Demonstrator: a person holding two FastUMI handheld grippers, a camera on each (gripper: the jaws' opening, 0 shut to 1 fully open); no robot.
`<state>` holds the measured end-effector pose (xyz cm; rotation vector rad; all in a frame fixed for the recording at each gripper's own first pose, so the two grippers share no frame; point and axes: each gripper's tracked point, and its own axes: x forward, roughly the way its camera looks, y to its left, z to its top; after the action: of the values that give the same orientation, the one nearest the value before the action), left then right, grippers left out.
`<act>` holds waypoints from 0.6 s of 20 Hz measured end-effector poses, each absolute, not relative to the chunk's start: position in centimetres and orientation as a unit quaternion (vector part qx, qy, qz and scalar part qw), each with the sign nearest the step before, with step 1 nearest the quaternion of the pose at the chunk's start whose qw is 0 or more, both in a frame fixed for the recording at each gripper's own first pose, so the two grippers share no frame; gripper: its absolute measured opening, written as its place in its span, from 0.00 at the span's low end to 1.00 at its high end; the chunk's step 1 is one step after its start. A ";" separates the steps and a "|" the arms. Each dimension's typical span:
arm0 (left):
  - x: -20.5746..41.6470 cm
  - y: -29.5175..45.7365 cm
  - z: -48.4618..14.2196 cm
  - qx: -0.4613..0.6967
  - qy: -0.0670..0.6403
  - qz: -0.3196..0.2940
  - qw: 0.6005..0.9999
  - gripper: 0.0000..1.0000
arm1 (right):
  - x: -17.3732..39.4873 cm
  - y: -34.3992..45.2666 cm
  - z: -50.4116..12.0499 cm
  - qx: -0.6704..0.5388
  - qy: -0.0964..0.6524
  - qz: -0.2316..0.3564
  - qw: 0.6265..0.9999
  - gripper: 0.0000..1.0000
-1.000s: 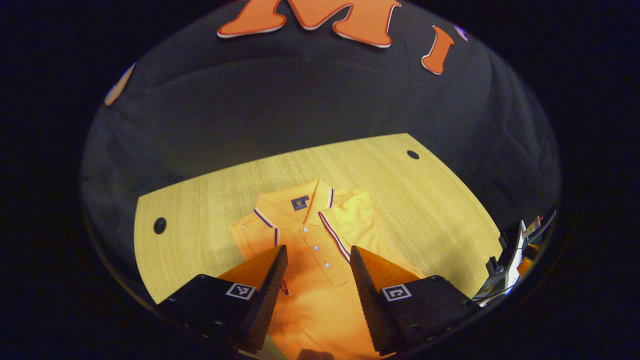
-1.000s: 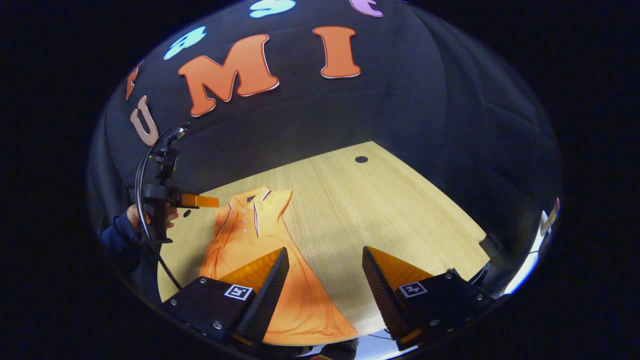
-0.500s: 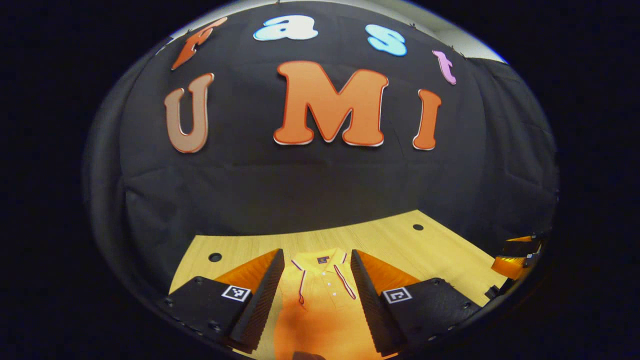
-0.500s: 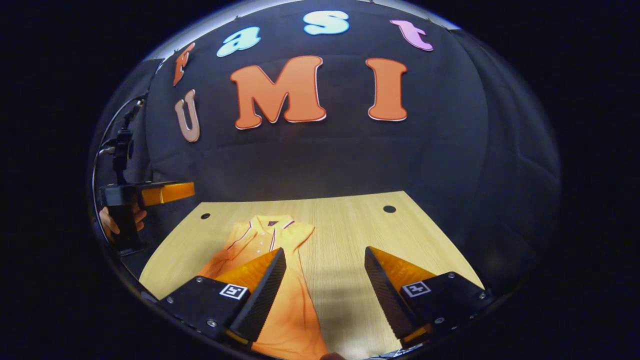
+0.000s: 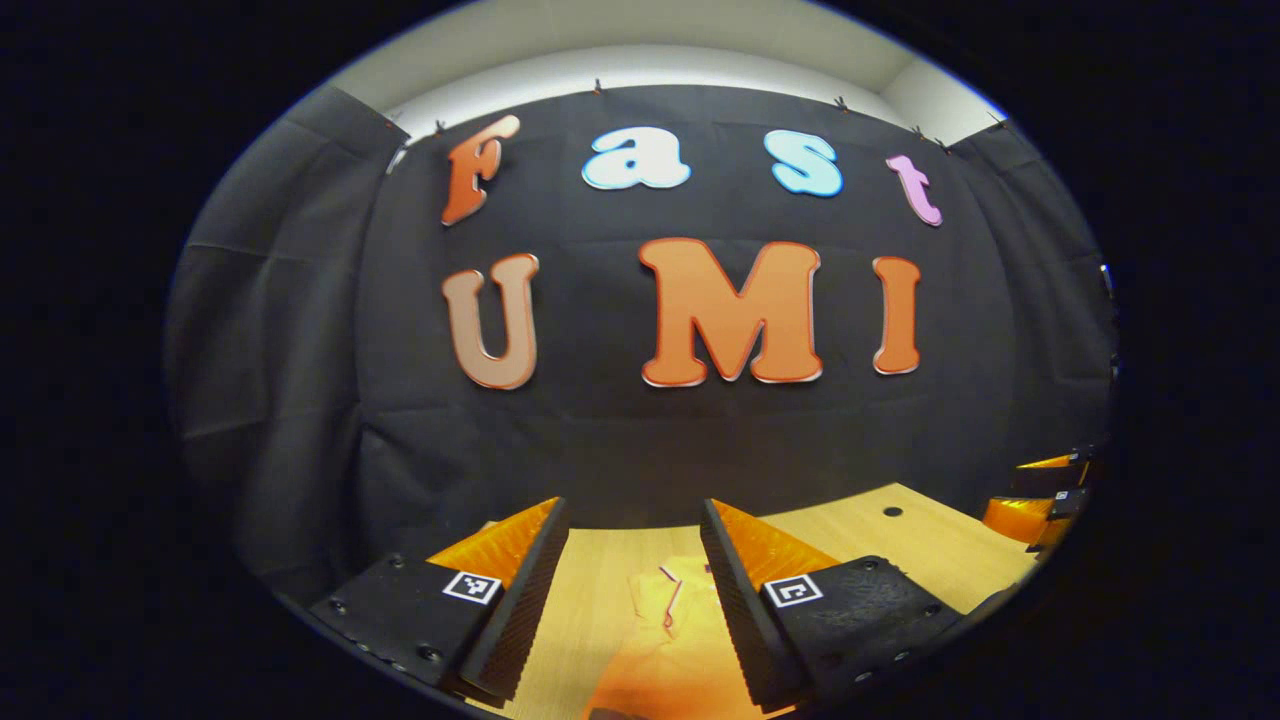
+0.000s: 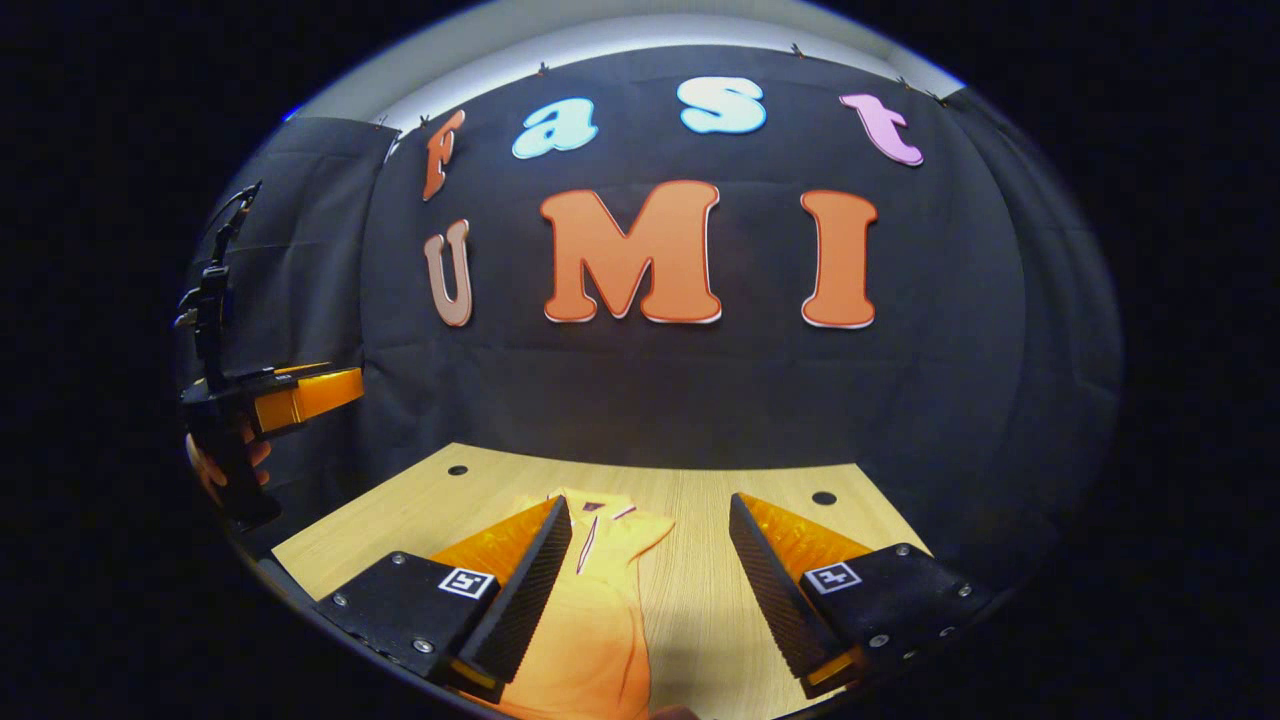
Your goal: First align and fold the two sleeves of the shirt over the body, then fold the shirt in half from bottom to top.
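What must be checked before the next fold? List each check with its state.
1. Left gripper jaws open and empty: ok.
2. Right gripper jaws open and empty: ok.
3. Shirt lies on the table, collar at the far end: ok.
4. Both grippers are off the shirt: ok.
5. Sleeves folded over the body: cannot tell.
6. Hem in view for a grasp: not ok; the near end is cut off.

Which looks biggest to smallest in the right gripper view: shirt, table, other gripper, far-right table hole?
1. table
2. shirt, partly behind this gripper's finger
3. left gripper, nearer the camera, so unsure against the shirt
4. table hole
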<state>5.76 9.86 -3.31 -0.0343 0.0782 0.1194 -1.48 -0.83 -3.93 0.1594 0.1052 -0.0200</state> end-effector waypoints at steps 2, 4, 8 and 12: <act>3.6 10.8 -4.0 -0.014 0.047 0.089 0.995 0.80 | -2.3 -0.5 -3.6 0.079 0.038 -0.003 0.996 0.96; 2.3 10.1 -5.2 -0.027 0.064 0.082 0.994 0.83 | -3.0 0.0 -4.9 0.080 0.054 0.005 0.995 0.96; 0.4 9.9 -7.5 -0.034 0.092 0.086 0.991 1.00 | -4.6 0.1 -6.5 0.067 0.078 0.013 0.995 0.96; -1.9 9.2 -5.8 -0.017 0.056 0.092 0.994 1.00 | -6.0 0.5 -5.8 0.079 0.058 0.023 0.995 0.96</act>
<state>-1.91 9.22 -5.80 -0.0346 0.1120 0.1836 -6.01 0.47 -5.82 0.1586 0.1162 0.0452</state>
